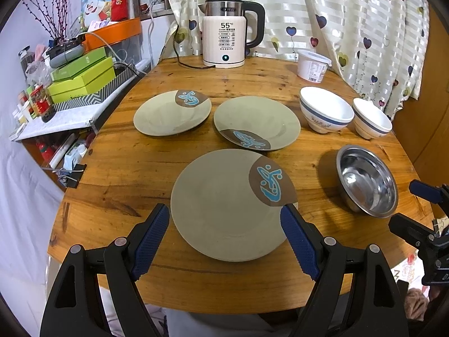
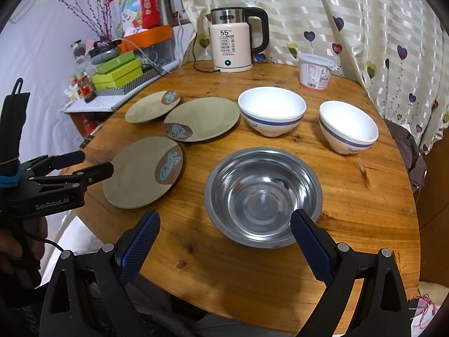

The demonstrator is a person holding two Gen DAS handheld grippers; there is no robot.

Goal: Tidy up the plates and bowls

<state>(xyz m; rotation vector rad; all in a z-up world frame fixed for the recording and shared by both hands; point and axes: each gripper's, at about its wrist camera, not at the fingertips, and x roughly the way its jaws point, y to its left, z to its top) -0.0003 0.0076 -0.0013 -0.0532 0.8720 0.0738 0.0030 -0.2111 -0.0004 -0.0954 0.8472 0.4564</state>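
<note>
Three beige plates with a brown and blue patch lie on the round wooden table: a near plate, a middle plate, and a far left plate. Two white bowls with a blue band stand at the back right. A steel bowl sits nearer. My left gripper is open, its fingers either side of the near plate's front. My right gripper is open just before the steel bowl, empty.
An electric kettle with its cord stands at the table's back. A white lidded tub stands at the back right. A cluttered shelf with green boxes lies left of the table. A curtain hangs behind.
</note>
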